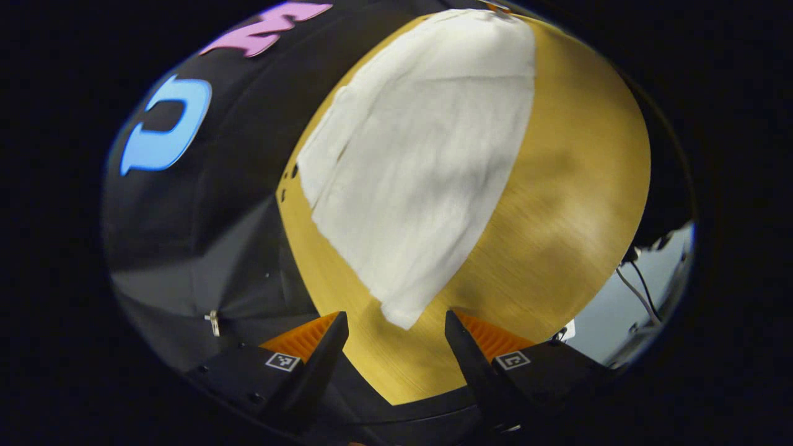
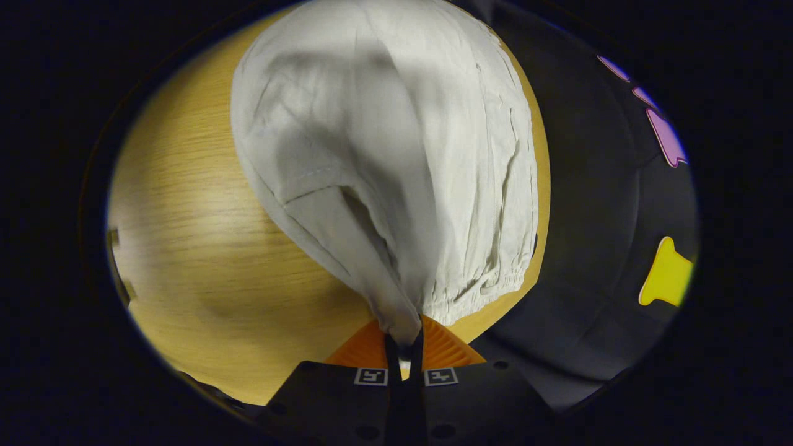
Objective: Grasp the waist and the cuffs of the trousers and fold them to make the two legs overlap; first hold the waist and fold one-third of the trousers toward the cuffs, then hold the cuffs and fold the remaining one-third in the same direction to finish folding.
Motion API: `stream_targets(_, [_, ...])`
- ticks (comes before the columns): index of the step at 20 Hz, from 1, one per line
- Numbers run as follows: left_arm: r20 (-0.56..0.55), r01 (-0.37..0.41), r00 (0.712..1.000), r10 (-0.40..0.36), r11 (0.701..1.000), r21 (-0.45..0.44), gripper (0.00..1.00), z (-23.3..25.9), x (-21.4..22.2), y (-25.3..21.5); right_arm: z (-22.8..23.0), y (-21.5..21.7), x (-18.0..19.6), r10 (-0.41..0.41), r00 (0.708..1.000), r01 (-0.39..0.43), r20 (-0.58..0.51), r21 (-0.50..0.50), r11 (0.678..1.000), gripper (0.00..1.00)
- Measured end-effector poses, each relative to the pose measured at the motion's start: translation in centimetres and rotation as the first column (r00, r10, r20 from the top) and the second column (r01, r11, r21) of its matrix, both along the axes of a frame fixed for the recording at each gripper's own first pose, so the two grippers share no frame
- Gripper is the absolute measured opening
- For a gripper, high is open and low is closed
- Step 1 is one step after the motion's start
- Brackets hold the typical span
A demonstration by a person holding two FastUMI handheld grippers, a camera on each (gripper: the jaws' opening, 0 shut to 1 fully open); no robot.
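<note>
In the left gripper view, the left gripper (image 1: 396, 331) hangs above a wooden surface (image 1: 557, 204) with its two fingers spread wide and nothing between them. White trousers (image 1: 421, 161) lie flat on the surface, stretching away from the gripper toward the far edge. Their nearest corner sits just ahead of the gap between the fingers, apart from both. A fold line crosses the cloth near its far end. Cables (image 1: 638, 285) hang off the right edge of the surface.

In the right gripper view, the right gripper (image 2: 404, 347) has its fingers drawn close together, pinching a bunched piece of the trousers (image 2: 396, 155) between them. From the pinch the cloth rises and spreads out in front of the camera. An elastic, gathered waistband (image 2: 483, 291) runs along the cloth's lower right edge, just beside the gripper. The rest of the trousers drapes down onto the wooden surface (image 2: 198, 248), and a seam crosses the left part of the cloth.
</note>
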State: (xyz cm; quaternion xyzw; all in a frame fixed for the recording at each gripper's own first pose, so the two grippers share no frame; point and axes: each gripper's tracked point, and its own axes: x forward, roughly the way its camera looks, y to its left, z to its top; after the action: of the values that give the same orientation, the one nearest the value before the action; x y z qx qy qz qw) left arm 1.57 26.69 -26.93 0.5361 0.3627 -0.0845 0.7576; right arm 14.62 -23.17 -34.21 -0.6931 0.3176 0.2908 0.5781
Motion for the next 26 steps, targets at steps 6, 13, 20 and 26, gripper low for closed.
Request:
stream_targets(6, [-0.004,0.145,0.989,-0.147,0.977,0.153,0.86,0.4,3.2,-0.5,0.0,-0.1,0.1,0.008,1.000,-0.008,0.016,-0.018,1.000,0.06])
stream_targets(13, [-0.039,0.106,0.994,-0.101,0.986,0.129,0.52,-0.6,4.5,-0.3,0.2,0.1,0.1,0.030,0.999,-0.028,0.037,-0.050,0.998,0.06])
stream_targets(20, [-0.003,0.081,0.997,-0.081,0.987,0.142,0.07,-1.1,4.8,-0.8,0.3,0.0,0.1,0.008,0.999,-0.006,0.043,-0.046,0.999,0.06])
stream_targets(26, [0.046,-0.008,0.999,0.004,0.995,0.099,0.06,-1.0,4.8,-0.3,0.9,-0.6,0.6,-0.011,0.998,0.015,0.070,-0.058,0.998,0.06])
